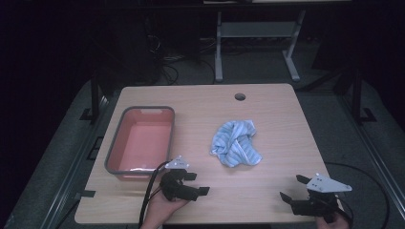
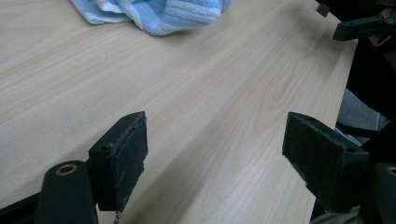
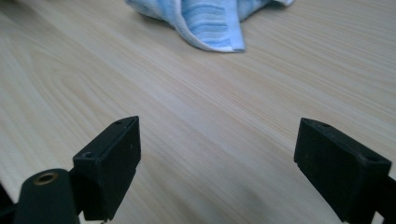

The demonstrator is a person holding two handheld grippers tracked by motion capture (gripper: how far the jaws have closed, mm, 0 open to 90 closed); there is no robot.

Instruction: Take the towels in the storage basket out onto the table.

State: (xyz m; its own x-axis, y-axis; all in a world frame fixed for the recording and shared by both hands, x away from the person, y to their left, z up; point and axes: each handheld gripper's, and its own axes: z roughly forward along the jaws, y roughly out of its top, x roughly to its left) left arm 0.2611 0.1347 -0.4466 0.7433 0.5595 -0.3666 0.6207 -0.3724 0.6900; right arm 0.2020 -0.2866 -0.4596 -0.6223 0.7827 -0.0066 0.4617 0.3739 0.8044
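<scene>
A crumpled blue and white striped towel [image 1: 236,142] lies near the middle of the wooden table [image 1: 267,109]. My left gripper [image 1: 198,183] is held low near the front edge, left of the towel, open with nothing between its jaws. My right gripper [image 1: 293,187] is at the front right corner, also open and empty. In the left gripper view the towel [image 2: 159,14] sits at the top, beyond my left gripper [image 2: 215,154]. In the right gripper view the towel [image 3: 210,21] lies ahead of my right gripper [image 3: 217,163].
A pink bin with a grey rim [image 1: 114,148] stands at the table's left side, just behind the left gripper. A cable hole [image 1: 239,97] sits near the far edge. The other gripper [image 2: 362,25] shows at the top right of the left gripper view.
</scene>
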